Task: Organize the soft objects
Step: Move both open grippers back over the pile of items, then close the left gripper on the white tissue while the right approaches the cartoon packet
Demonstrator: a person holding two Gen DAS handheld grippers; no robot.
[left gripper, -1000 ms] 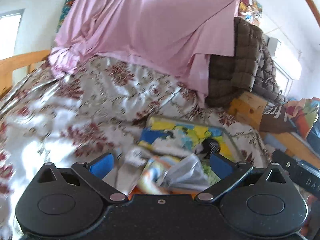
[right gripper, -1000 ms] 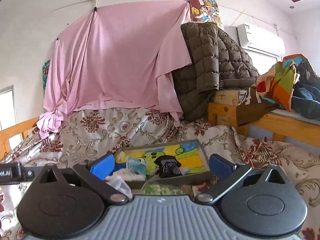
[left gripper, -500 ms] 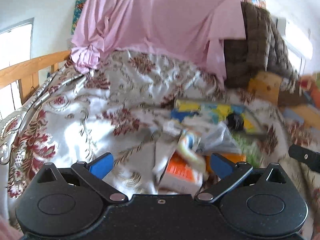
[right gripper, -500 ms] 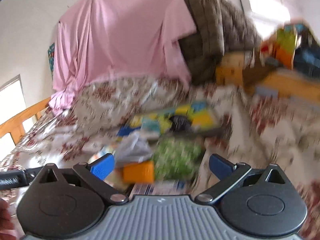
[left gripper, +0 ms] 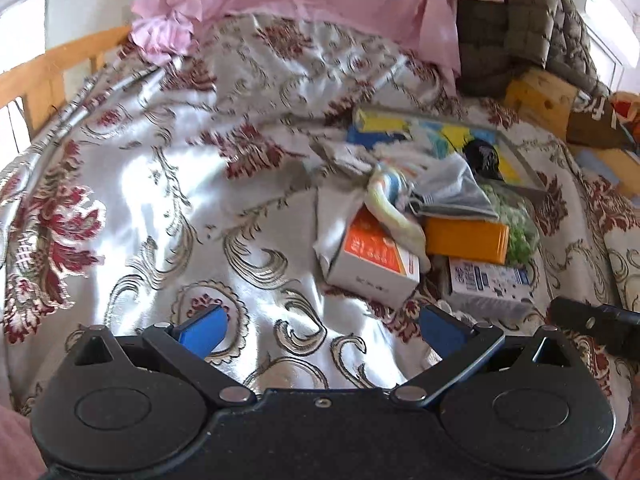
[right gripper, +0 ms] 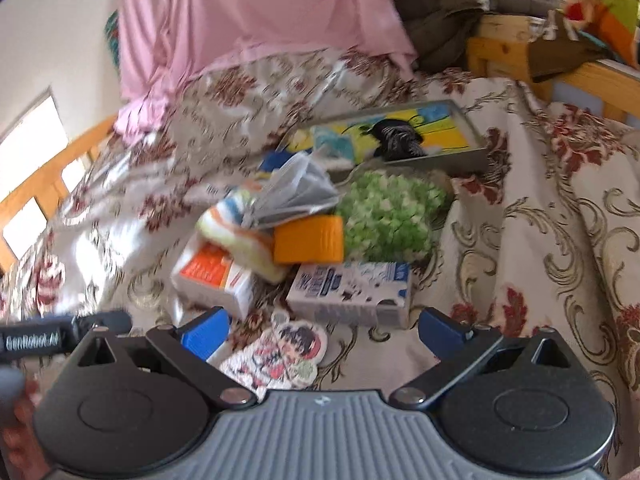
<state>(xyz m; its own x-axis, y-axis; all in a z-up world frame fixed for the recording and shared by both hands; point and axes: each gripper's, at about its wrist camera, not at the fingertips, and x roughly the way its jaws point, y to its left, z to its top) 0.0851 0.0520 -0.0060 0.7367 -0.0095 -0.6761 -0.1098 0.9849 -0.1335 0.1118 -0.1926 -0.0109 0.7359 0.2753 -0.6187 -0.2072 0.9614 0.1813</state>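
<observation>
Writing: on the black bar at the left edge of the right wrist view (right gripper: 36, 339) we read white letters, roughly "GenRobot.AI", though blur makes the spelling unsure. The print on the boxes is too smeared for us to read.
Boxes: we see an orange-and-white carton (right gripper: 214, 276), a plain orange box (right gripper: 309, 239) and a white carton with blue print (right gripper: 352, 290), lying close together in the middle of the bedspread (left gripper: 160, 184).
Soft things: a striped pastel cloth roll (right gripper: 236, 232) lies over the orange-and-white carton; a grey crumpled cloth (right gripper: 298, 194) sits on top of it; a green-and-white fluffy bundle (right gripper: 390, 216) lies just right of the orange box.
Tray: a shallow tray with a yellow-and-blue picture bottom (right gripper: 474, 152) lies at the far side of the pile, with a black striped sock (right gripper: 394, 138) and a pale teal piece (right gripper: 334, 142) in it.
Sticker: a cartoon-figure cutout (right gripper: 280, 354) lies nearest us, between the right gripper's fingers.
Left gripper (left gripper: 320, 324): its blue pads stand wide apart over bare bedspread, holding nothing, near and left of the pile.
Right gripper (right gripper: 322, 330): fingers spread, empty, just near of the white carton.
Open room: we see broad bare bedspread left of the pile and more on the right.
Edges: a wooden bed rail (left gripper: 52, 72) on the far left; a wooden frame (right gripper: 504, 52) at far right; a pink sheet (right gripper: 256, 12) hangs at the far end.
</observation>
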